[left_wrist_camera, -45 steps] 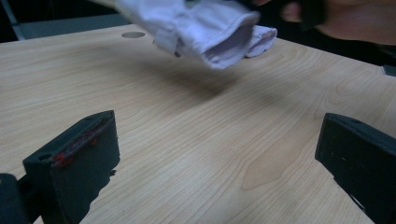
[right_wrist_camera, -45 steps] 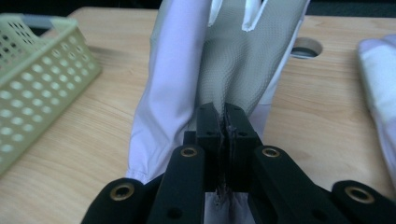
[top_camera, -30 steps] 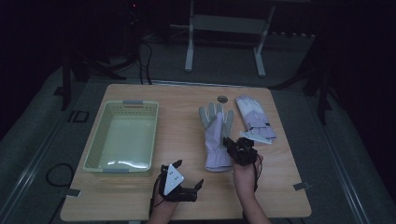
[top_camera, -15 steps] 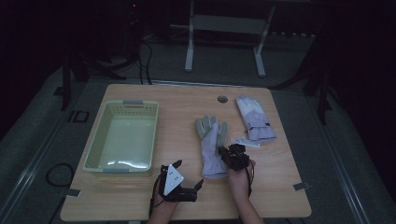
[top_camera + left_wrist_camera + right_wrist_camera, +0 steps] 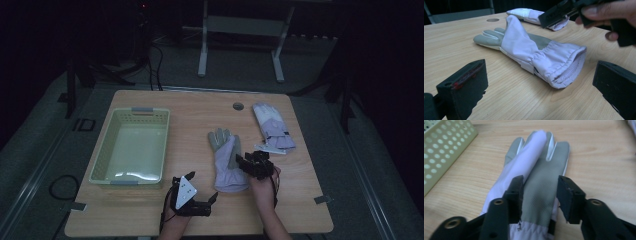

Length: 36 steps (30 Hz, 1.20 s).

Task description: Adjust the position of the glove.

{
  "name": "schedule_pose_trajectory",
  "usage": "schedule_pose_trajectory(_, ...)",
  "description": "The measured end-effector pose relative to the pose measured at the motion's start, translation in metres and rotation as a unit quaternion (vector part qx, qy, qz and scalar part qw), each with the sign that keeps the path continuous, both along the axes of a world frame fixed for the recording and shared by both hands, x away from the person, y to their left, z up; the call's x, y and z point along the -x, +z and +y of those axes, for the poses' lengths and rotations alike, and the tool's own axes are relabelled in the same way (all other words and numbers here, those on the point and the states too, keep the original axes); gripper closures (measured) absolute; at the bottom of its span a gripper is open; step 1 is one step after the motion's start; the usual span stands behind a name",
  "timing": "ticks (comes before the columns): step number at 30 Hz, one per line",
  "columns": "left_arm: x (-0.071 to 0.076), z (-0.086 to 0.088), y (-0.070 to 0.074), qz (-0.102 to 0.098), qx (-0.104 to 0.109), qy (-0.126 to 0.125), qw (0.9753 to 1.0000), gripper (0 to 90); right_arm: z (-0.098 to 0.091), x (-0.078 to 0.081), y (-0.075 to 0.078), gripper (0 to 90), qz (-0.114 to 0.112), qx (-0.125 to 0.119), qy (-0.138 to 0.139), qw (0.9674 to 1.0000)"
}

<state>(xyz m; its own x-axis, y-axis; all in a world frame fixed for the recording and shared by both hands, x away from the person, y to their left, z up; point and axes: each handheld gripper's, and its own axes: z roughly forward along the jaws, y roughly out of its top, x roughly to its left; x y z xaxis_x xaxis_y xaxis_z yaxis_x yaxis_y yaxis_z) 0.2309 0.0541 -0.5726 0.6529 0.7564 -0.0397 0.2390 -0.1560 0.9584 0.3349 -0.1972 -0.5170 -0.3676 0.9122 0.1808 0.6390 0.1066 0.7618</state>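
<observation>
The right gripper [image 5: 246, 163] is over the palm of the near glove [image 5: 226, 159], which lies flat on the table [image 5: 300, 200] just right of the green basket [image 5: 131, 146], fingers pointing to the far side. Its jaws have just been opening and now stand partly apart, with the grey palm cloth [image 5: 541, 187] between them; I cannot tell whether the pads still press on it. The left gripper [image 5: 192, 200] rests near the front edge, jaws wide apart and empty, aimed at the glove's cuff [image 5: 564, 67].

What could go wrong: a flap of the glove is folded over itself, so if the jaws close only on that loose layer the cloth may slide out or the glove may unroll and drop when lifted. The second glove [image 5: 272, 127] lies just beyond on the right, and a careless sweep could drag it.

Compared with a second ago, the near glove has been pulled nearer and turned slightly, and the right hand has come down and toward the front with it. The left gripper has kept its place.
</observation>
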Motion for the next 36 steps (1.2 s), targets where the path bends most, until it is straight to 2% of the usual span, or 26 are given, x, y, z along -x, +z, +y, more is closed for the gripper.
schedule_pose_trajectory(2, 0.0, 0.0, 0.0, 0.0, 0.0, 0.0, 1.0, 0.0, -0.005, -0.003, 0.005, 50.0, -0.009, 0.004, 0.011, 0.9999)
schedule_pose_trajectory(3, 0.0, 0.0, 0.0, 0.0, 0.0, 0.0, 1.0, 0.0, -0.008, -0.004, 0.008, 50.0, -0.011, 0.012, 0.014, 0.9998)
schedule_pose_trajectory(5, 0.0, 0.0, 0.0, 0.0, 0.0, 0.0, 1.0, 0.0, -0.012, -0.005, 0.01, 49.9, -0.015, 0.014, 0.018, 0.9996)
schedule_pose_trajectory(6, 0.0, 0.0, 0.0, 0.001, 0.0, 0.0, 1.0, 0.0, -0.02, -0.007, 0.015, 50.1, -0.023, 0.017, 0.029, 0.9992)
schedule_pose_trajectory(7, 0.0, 0.0, 0.0, 0.001, 0.0, 0.0, 1.0, 0.0, -0.02, -0.007, 0.015, 50.1, -0.023, 0.017, 0.029, 0.9992)
schedule_pose_trajectory(8, 0.0, 0.0, 0.0, 0.001, 0.0, 0.0, 1.0, 0.0, -0.03, -0.008, 0.019, 50.1, -0.032, 0.024, 0.034, 0.9986)
schedule_pose_trajectory(9, 0.0, 0.0, 0.0, 0.002, 0.0, 0.0, 1.0, 0.0, -0.034, -0.009, 0.021, 49.8, -0.036, 0.021, 0.039, 0.9984)
schedule_pose_trajectory(13, -0.001, 0.0, 0.0, 0.002, -0.001, 0.001, 1.0, 0.0, -0.05, -0.01, 0.029, 48.7, -0.061, 0.031, 0.037, 0.997)
schedule_pose_trajectory(18, 0.0, 0.0, 0.0, 0.001, -0.002, 0.002, 1.0, 0.0, -0.065, -0.018, 0.035, 49.5, -0.069, 0.036, 0.034, 0.9964)
schedule_pose_trajectory(21, 0.0, 0.0, 0.0, 0.001, -0.002, 0.001, 1.0, 0.0, -0.071, -0.026, 0.035, 49.9, -0.065, 0.039, 0.035, 0.9965)
schedule_pose_trajectory(23, -0.001, 0.0, 0.0, 0.001, -0.002, 0.002, 1.0, 0.0, -0.088, -0.041, 0.038, 49.9, -0.057, 0.032, 0.017, 0.9977)
schedule_pose_trajectory(25, 0.0, 0.0, 0.0, 0.001, -0.001, 0.002, 1.0, 0.0, -0.096, -0.047, 0.041, 49.9, -0.057, 0.04, 0.009, 0.9976)
schedule_pose_trajectory(32, 0.0, 0.0, 0.0, -0.002, -0.002, 0.005, 1.0, 0.0, -0.117, -0.063, 0.044, 50.5, -0.051, 0.062, -0.003, 0.9968)
schedule_pose_trajectory(36, 0.0, 0.0, 0.0, 0.001, -0.001, 0.005, 1.0, 0.0, -0.129, -0.074, 0.046, 50.5, -0.042, 0.057, -0.011, 0.9974)
